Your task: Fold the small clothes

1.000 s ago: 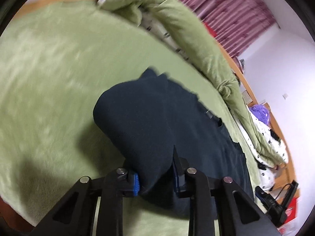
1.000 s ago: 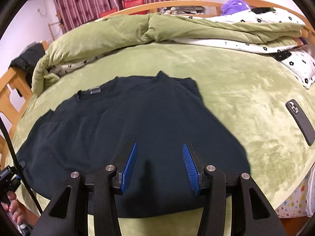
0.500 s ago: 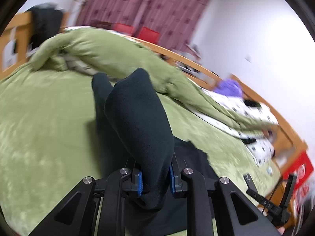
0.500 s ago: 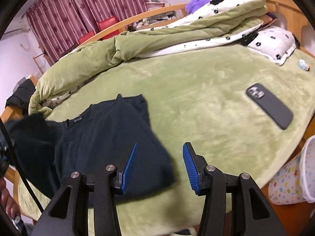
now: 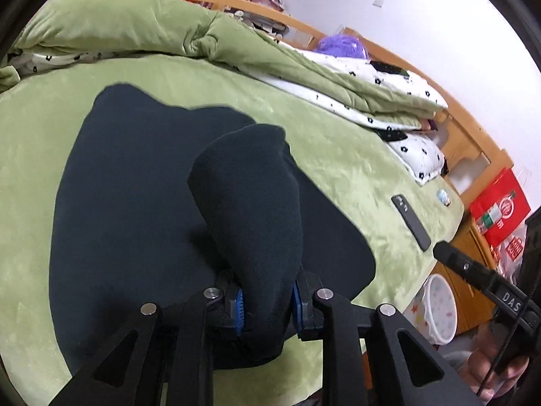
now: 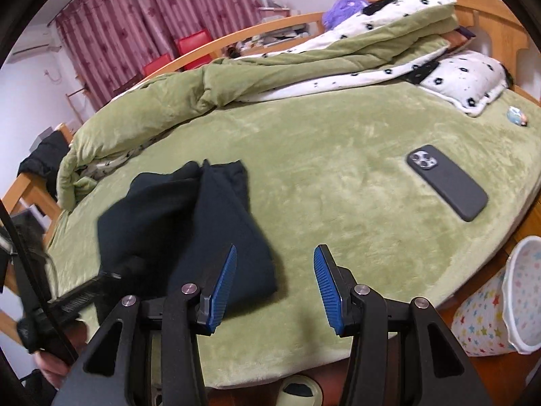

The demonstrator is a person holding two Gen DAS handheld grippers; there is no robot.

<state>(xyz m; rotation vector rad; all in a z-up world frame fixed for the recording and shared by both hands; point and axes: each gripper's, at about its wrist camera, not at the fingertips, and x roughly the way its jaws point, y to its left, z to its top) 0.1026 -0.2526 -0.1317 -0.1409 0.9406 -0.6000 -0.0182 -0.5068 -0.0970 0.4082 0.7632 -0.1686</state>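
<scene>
The left gripper point(image 5: 267, 304) was clamped on a bunched fold of the dark shirt point(image 5: 135, 203). The right gripper point(image 6: 274, 287), jaws apart, held nothing. The thick bunch could be dropped unevenly ahead of the left gripper, leaving a crooked fold.

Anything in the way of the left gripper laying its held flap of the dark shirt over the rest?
Nothing visible. The left gripper is shut on the dark navy fleece shirt, and the flat part is bare. The grey phone lies apart.

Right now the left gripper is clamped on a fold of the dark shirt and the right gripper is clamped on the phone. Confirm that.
Half wrong. The left gripper is clamped on a fold of the dark shirt, but the right gripper holds nothing: its jaws stand open over the green blanket, and the phone lies apart on it. The right wrist view shows this.
</scene>
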